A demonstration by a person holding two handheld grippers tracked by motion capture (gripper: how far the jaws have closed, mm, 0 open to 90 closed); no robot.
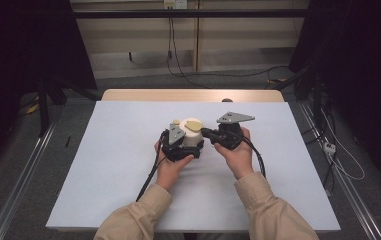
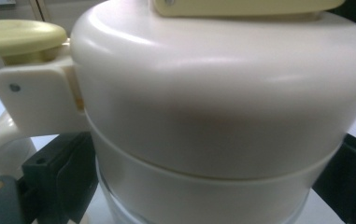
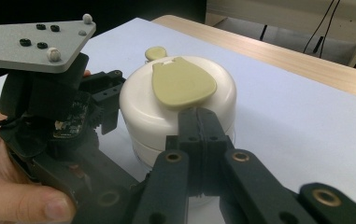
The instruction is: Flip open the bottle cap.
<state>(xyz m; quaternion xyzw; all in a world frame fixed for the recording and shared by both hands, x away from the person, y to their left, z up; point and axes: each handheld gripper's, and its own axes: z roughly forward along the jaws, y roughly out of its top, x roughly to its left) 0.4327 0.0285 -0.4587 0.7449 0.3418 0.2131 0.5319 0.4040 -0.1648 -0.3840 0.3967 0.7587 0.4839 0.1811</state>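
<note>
The left gripper (image 1: 178, 142) is clamping the cream jug (image 1: 193, 134) around its body, jaws pressing in on either side — steadying it near the middle of the white table (image 1: 103, 165), by the look of it. The right gripper (image 3: 199, 122) is coming in with its jaws pinched together, empty, tips sitting right at the edge of the yellow-green flap (image 3: 181, 84) on the lid. It seems to be working that flap open while the other hand is keeping the jug from sliding — handle (image 2: 0, 140) pointing away.
</note>
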